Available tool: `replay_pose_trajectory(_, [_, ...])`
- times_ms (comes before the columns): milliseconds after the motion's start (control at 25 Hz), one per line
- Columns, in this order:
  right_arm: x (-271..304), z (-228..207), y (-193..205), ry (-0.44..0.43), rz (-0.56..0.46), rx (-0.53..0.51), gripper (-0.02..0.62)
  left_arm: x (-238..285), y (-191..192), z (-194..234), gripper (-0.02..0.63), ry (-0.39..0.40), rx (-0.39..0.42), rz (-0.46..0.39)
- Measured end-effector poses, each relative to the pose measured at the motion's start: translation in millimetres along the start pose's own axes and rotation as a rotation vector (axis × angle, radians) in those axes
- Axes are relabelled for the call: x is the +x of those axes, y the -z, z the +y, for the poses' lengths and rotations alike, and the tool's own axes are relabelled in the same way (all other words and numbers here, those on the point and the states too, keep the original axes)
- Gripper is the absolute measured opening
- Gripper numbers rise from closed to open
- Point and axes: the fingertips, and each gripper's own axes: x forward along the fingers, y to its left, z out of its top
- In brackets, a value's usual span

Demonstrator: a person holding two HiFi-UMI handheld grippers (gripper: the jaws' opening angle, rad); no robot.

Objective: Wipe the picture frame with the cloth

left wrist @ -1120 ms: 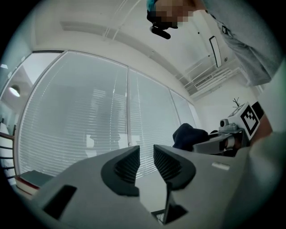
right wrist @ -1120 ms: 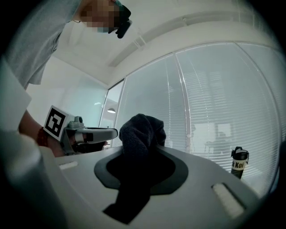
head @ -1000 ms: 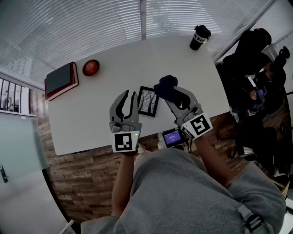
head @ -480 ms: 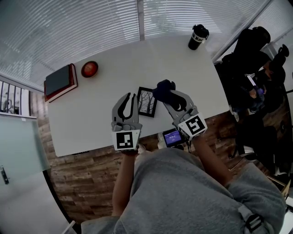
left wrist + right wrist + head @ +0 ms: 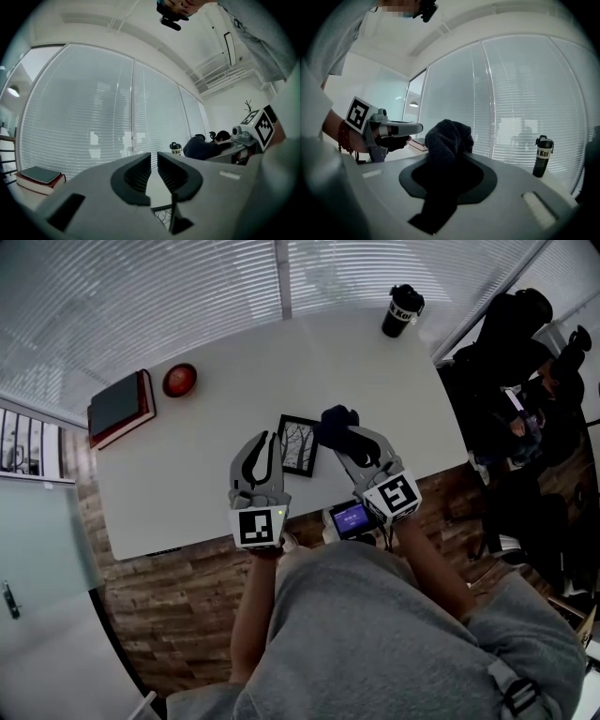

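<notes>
The black picture frame (image 5: pixel 299 444) with a tree drawing stands near the front edge of the white table (image 5: pixel 244 352). My left gripper (image 5: pixel 269 439) is at the frame's left edge. Its jaws have just been closing and now stand shut, nothing showing between the pads (image 5: pixel 140 176). In the left gripper view only a corner of the frame (image 5: pixel 165 214) peeks out below the left gripper (image 5: pixel 153 173). My right gripper (image 5: pixel 349 439) is shut on a dark bunched cloth (image 5: pixel 336 421), which hangs over the frame's right side. The cloth (image 5: pixel 450 136) fills the right gripper (image 5: pixel 448 168) and spills toward the camera.
Two stacked books (image 5: pixel 122 407) and a red round object (image 5: pixel 179 380) lie at the table's far left. A black tumbler (image 5: pixel 401 310) stands at the far right corner. A small lit screen (image 5: pixel 351 518) sits by my right hand. Dark bags and chairs (image 5: pixel 511 381) crowd the right.
Both grippers have sunk a little toward the table beside the frame. The left jaws have drawn together. The cloth stays in the right gripper.
</notes>
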Motion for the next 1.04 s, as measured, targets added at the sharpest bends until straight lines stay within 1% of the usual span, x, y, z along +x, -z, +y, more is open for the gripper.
replay_pose_trajectory(120, [-5.5, 2.1, 5.0, -0.004, 0.02, 0.002, 0.103, -3.9, 4.0, -5.4, 0.046, 0.0, 0.001, 0.009])
replay_pose_trajectory(480, [-11.2, -1.3, 7.4, -0.013, 0.017, 0.008, 0.103, -5.5, 7.8, -16.0, 0.045, 0.004, 0.006, 0.033])
replay_pose_trajectory(1040, [-37.4, -22.6, 19.5, 0.027, 0.016, 0.032, 0.103, 2.2, 17.2, -48.9, 0.048, 0.05, 0.02, 0.062])
